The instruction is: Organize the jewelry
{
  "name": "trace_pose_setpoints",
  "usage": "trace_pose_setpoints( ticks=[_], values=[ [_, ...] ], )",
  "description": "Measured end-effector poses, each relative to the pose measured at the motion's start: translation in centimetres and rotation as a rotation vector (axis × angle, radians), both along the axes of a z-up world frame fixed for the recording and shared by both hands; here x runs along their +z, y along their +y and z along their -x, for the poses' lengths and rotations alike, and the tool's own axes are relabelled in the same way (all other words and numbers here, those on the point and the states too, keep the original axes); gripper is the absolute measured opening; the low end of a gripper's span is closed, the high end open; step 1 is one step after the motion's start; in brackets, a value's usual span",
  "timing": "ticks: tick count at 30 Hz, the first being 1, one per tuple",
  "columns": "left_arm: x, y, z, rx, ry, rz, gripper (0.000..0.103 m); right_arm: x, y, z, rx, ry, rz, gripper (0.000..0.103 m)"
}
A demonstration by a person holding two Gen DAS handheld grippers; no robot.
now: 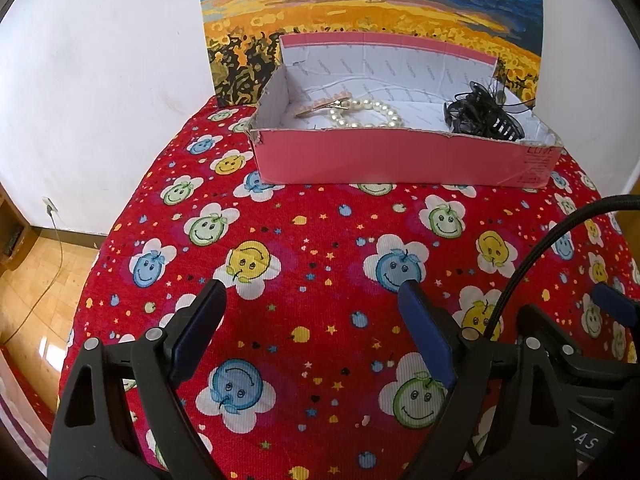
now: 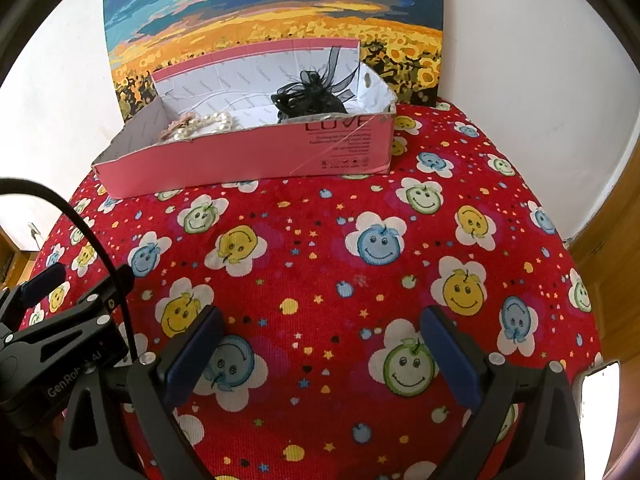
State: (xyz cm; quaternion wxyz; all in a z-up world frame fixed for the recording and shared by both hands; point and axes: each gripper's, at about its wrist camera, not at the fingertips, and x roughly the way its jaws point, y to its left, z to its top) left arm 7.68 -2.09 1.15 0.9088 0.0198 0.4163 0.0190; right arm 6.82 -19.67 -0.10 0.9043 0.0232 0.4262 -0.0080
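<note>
A pink cardboard box [image 1: 400, 158] stands at the far side of the red smiley-face cloth; it also shows in the right wrist view [image 2: 256, 156]. Inside lie a pearl bracelet [image 1: 370, 114] [image 2: 208, 123], a pink hair clip [image 1: 324, 106] [image 2: 176, 128] and a black claw clip with a bow [image 1: 486, 116] [image 2: 310, 94]. My left gripper [image 1: 312, 292] is open and empty above the cloth, well short of the box. My right gripper [image 2: 322, 318] is open and empty too, beside the left one.
A sunflower-field painting [image 1: 368, 12] leans on the white wall behind the box. The red cloth [image 2: 320, 248] ends at the left over a wooden floor [image 1: 36, 280]. A black cable [image 1: 536, 256] arcs from the right gripper's body. A wooden door [image 2: 616, 264] is at the right.
</note>
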Motion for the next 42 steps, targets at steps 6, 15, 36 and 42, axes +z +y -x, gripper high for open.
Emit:
trace_pose_setpoints(
  ticks=[6,15,36,42],
  values=[
    [0.06,0.04,0.03,-0.001,-0.001,-0.001,0.086,0.13,-0.17,-0.05,0.0,-0.002,0.002,0.1],
    [0.09,0.01,0.07,0.0,-0.002,-0.002,0.086,0.2,-0.18,-0.06,-0.004,-0.005,0.007,0.1],
    [0.27,0.21,0.04,0.0,-0.002,-0.005,0.086,0.27,-0.11,-0.02,-0.007,-0.006,0.01,0.1],
    [0.26,0.25,0.03,0.0,-0.002,-0.004,0.086,0.24,-0.11,-0.03,-0.006,-0.006,0.011,0.1]
  ],
)
